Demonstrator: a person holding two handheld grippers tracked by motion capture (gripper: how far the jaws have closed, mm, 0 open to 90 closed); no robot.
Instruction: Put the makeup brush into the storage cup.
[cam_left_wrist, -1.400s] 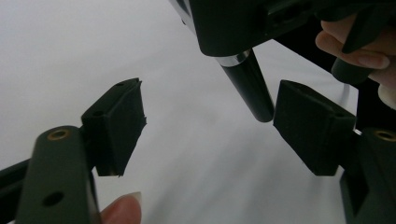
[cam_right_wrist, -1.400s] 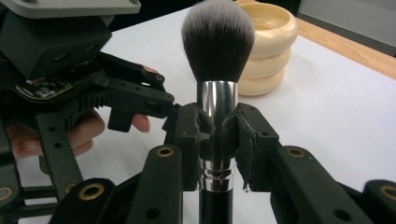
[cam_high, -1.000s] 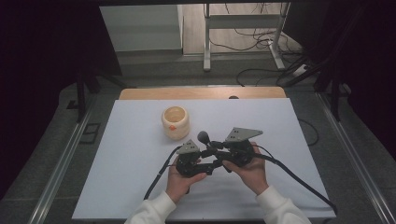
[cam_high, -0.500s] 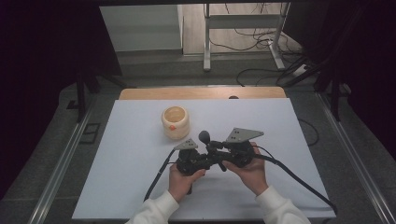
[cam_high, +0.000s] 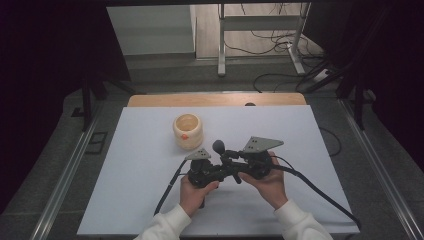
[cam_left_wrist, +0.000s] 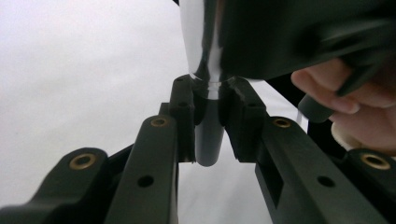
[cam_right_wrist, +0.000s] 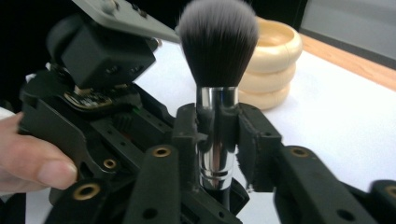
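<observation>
My right gripper (cam_right_wrist: 217, 140) is clamped on the makeup brush's (cam_right_wrist: 217, 60) chrome ferrule, bristles up; my left gripper (cam_left_wrist: 208, 121) pinches its dark handle end, both held just above the white bench (cam_high: 140, 165). I judge the brush light, the metal slick, the bristles soft, so grip the ferrule or handle. The cream ribbed cup (cam_high: 187, 131) stands just beyond, to the left.

I can read no words, numbers, labels or brand marks anywhere here: nothing on the brush (cam_right_wrist: 217, 88) my grippers hold, on the ringed cream pot (cam_high: 188, 131), on the white table (cam_high: 140, 165), or on my grippers' grey plates (cam_high: 262, 144).
</observation>
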